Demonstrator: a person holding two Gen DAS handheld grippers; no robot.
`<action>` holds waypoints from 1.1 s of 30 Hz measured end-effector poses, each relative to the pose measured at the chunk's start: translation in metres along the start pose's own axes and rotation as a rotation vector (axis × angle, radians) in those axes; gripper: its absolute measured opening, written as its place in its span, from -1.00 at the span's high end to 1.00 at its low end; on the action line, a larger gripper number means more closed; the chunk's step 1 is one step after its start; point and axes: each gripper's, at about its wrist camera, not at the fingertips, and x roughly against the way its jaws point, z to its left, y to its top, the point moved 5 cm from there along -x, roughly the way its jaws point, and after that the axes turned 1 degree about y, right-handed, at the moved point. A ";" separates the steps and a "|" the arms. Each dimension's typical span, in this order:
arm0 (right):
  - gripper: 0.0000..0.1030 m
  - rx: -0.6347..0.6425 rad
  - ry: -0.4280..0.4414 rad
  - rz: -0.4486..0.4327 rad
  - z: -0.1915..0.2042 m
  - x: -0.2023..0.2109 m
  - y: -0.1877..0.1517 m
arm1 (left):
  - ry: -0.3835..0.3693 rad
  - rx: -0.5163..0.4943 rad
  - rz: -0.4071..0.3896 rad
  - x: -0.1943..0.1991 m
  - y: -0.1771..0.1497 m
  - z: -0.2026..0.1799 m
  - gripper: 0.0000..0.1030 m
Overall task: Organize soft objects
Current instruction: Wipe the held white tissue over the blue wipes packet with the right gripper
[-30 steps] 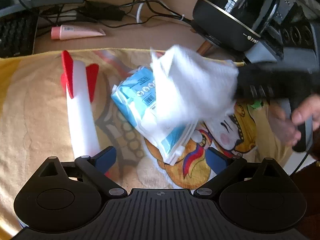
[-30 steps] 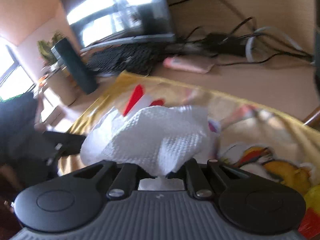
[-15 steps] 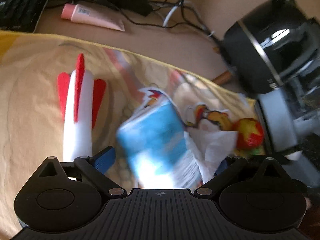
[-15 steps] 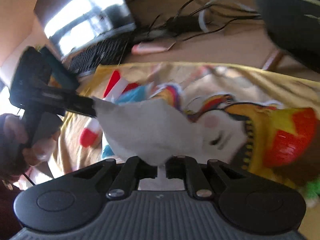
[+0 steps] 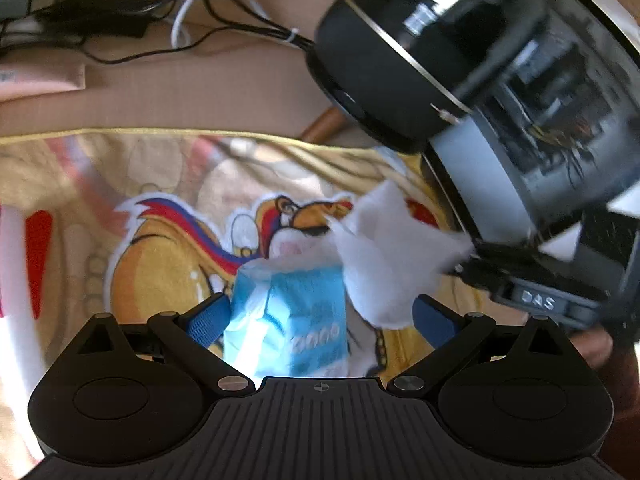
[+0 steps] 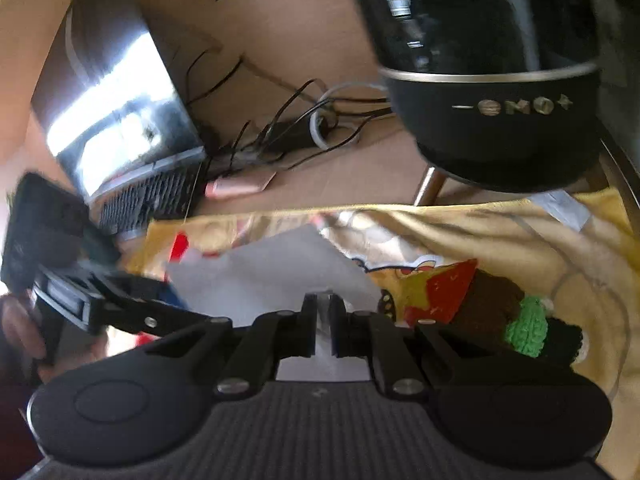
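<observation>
You had swung the left gripper [image 5: 320, 316] in over the blue tissue pack [image 5: 292, 320], which a second earlier lay well ahead on the yellow cartoon towel [image 5: 160, 168]; its jaws stood wide apart around the pack, not yet closed; your right gripper [image 6: 323, 330] kept its jaws pinched on the white tissue [image 6: 276, 276], now drawn out beside the pack; likely next came steadying the pack.

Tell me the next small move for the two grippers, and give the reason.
Probably close the left gripper on the blue plastic tissue pack. Its blue pads stand wide open either side of the pack, and the right gripper is shut on the white paper tissue above it, so steadying the pack seems sensible before the tissue goes anywhere.
</observation>
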 end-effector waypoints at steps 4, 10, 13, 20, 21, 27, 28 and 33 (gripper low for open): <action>-0.03 0.134 -0.033 0.059 0.018 -0.021 -0.011 | 0.078 0.025 0.033 0.005 -0.018 0.016 -0.95; -0.55 0.244 0.023 0.123 0.039 -0.059 -0.014 | 0.068 0.096 0.042 0.013 -0.040 0.025 -0.95; -0.25 0.228 0.030 0.128 0.038 -0.074 -0.007 | 0.059 0.077 0.074 0.014 -0.055 0.018 -0.95; 0.86 0.075 0.091 0.072 0.028 -0.065 0.013 | 0.004 0.088 0.061 0.005 -0.063 0.006 -0.97; 0.86 0.064 0.120 0.066 0.033 -0.061 0.017 | -0.012 0.100 0.055 0.003 -0.062 0.006 -0.97; 0.86 0.025 0.376 0.132 0.090 -0.070 0.019 | -0.024 0.087 0.056 0.001 -0.060 0.005 -0.98; 0.86 0.053 0.383 0.162 0.100 -0.079 0.015 | -0.022 0.084 0.058 0.001 -0.059 0.005 -0.98; 0.86 0.217 0.267 0.233 0.119 -0.104 -0.004 | -0.010 0.075 0.063 0.004 -0.059 0.006 -0.98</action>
